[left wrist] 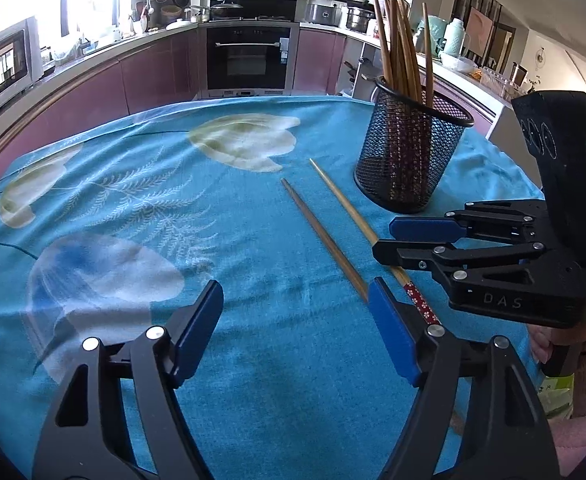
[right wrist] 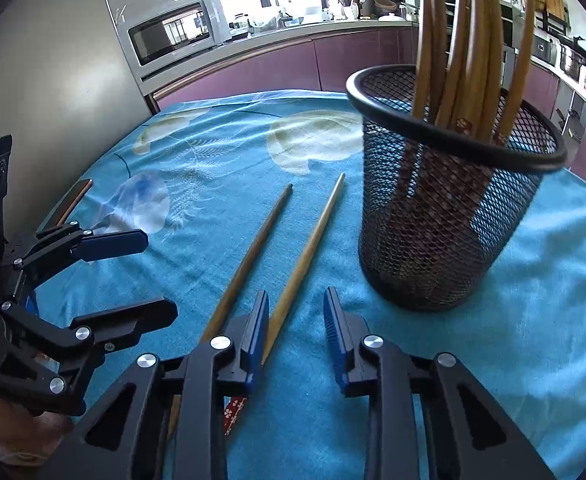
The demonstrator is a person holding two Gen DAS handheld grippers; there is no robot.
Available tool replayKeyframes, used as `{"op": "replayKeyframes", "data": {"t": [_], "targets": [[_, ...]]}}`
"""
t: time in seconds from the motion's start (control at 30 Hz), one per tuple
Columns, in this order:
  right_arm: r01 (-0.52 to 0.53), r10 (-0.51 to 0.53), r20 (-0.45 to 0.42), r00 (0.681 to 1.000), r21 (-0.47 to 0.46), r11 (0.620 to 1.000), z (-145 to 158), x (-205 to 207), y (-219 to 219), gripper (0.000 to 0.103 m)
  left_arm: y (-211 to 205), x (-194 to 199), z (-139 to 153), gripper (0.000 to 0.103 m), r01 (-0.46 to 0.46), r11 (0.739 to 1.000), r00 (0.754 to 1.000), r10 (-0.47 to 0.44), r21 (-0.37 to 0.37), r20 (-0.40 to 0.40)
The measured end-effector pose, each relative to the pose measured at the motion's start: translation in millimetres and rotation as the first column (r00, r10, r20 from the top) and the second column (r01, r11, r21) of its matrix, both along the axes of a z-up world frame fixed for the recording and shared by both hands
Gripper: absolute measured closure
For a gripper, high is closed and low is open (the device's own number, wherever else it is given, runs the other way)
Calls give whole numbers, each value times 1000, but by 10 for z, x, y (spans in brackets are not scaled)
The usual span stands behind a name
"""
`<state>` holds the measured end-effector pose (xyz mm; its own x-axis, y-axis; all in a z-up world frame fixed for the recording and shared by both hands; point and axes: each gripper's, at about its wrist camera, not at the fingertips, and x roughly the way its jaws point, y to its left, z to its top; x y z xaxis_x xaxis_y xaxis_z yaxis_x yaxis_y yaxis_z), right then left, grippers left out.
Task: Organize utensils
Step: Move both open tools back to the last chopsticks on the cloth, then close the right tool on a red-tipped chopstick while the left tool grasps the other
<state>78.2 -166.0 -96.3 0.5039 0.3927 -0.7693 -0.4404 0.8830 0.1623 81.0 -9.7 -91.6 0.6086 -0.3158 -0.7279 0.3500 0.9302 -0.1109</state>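
A kitchen with purple cabinets and a built-in oven [left wrist: 249,56] lies behind a table under a blue floral tablecloth [left wrist: 173,208]; on the cloth stands a black mesh holder [right wrist: 449,216] filled with upright wooden chopsticks [right wrist: 469,40]; two loose chopsticks lie side by side just left of it, the darker chopstick [right wrist: 253,248] and the paler chopstick [right wrist: 309,248]; the left gripper [left wrist: 297,316] hovers wide open, nothing between its pads; the right gripper [right wrist: 297,332] is narrowly parted, straddling the paler chopstick, its left blue pad [right wrist: 257,328] beside the stick, not clamped.
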Motion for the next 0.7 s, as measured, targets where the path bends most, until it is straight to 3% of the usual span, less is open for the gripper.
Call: {"op": "replayKeyframes", "data": {"t": [0.17,0.33,0.4,0.7], "targets": [[1,0,-17,1000,18,1000,-2,-43,-96,79,-187,9,-25,34,54,998,998,-54,19,-11],[8,-7,-29,1000,39,999,-3,-82,-181,80,-322,76,-129,48,71,996,997,-69,45,-47],[9,-8,-30,1000,42,999,-2,-95,-201,80,-344,90,-141,49,66,996,997,-63,62,-40],[10,-10,-3,1000,0,1000,-3,-105,-112,80,-253,149,-132,80,79,996,995,-77,35,-62]]}}
